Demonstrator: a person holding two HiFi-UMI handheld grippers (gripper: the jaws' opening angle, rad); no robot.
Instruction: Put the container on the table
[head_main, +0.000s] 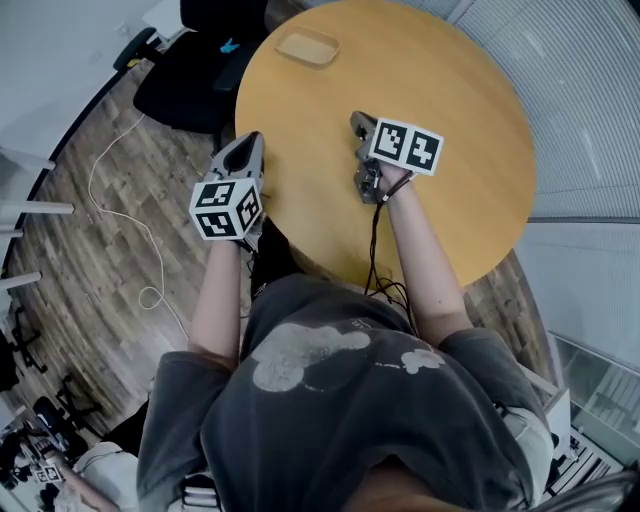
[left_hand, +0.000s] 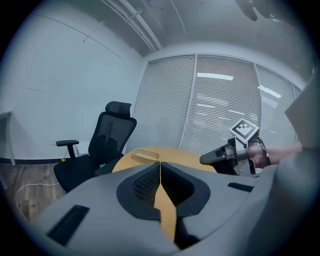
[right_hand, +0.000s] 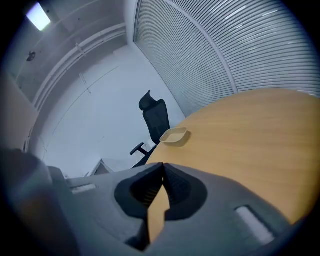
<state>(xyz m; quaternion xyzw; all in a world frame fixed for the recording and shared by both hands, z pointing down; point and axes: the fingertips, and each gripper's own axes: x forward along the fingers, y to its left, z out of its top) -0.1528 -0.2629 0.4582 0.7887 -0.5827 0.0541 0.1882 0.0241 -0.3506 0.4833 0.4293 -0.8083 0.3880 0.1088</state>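
The left gripper (head_main: 250, 142) and right gripper (head_main: 357, 121) are grey shells with black ribbed pads (left_hand: 145, 185) inside the fingers. Behind the fingers each carries a white cube (head_main: 226, 208) with black square markers. A black cable (head_main: 374, 245) trails behind the right one. The T-shirt (head_main: 400, 420) is dark grey and short-sleeved, with a pale print.

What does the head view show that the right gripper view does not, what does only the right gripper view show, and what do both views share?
Only the head view: the person, the left hand-held gripper and right hand-held gripper from above, and the wooden floor with a white cable.
Only the right gripper view: a ceiling light, and its own jaws up close, shut with nothing between them.
Both: the round table, the tan container resting near its far edge, and the black chair.
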